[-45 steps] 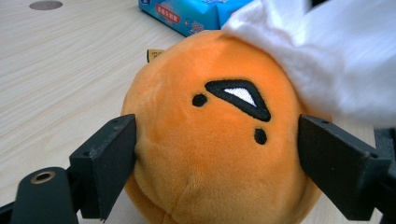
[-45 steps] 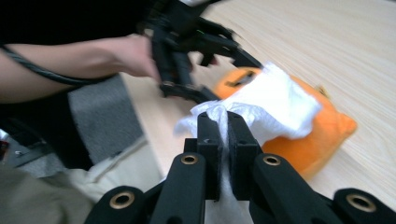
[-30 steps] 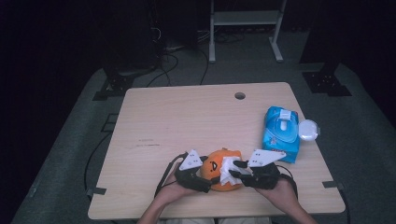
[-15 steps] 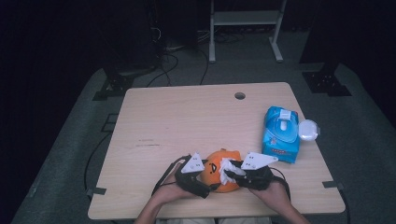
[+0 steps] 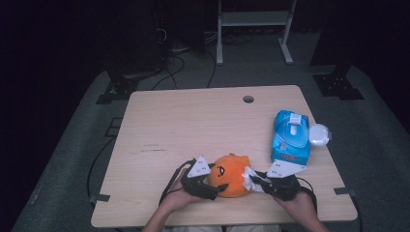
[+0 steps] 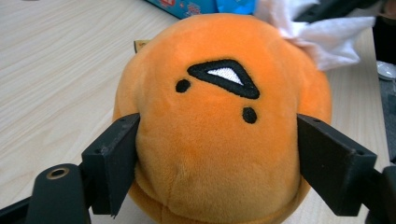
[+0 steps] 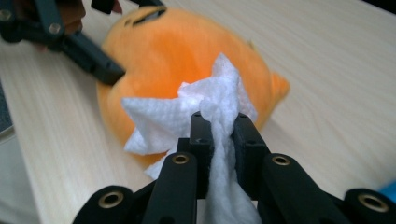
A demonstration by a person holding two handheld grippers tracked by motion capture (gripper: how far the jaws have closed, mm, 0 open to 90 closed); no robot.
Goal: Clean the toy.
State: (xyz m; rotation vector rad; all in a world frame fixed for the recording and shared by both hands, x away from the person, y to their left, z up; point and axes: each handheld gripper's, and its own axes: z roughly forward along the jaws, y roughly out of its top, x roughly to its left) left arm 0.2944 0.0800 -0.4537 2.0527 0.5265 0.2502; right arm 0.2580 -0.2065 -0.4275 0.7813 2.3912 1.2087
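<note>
Both forearms come in low at the near edge of the counter (image 5: 183,121), hands level and angled inward toward each other. The left gripper (image 5: 220,187) lies flat, pointing right, with its jaws set on either side of the orange plush toy (image 5: 231,174); in the left gripper view the pads sit against the toy's flanks (image 6: 219,130), and the jaws have just been closing in on it. The toy rests on the counter at the near middle, between the two hands, its stitched face turned toward the left gripper.

The right gripper (image 5: 252,180) points left, its jaws pressed together on a white tissue (image 7: 205,116), which they have just been closing on. The crumpled end of the tissue sits against the right side of the toy, probably touching it, though the right gripper view is blurred there.

Against a second ago, the right hand has edged in from the right and a little lower, bringing the tissue up to the toy; the left hand holds its place. To the right, farther back, the blue pack of wipes (image 5: 290,137) lies unmoved, with a small round white lid (image 5: 319,135) just beside it.
</note>
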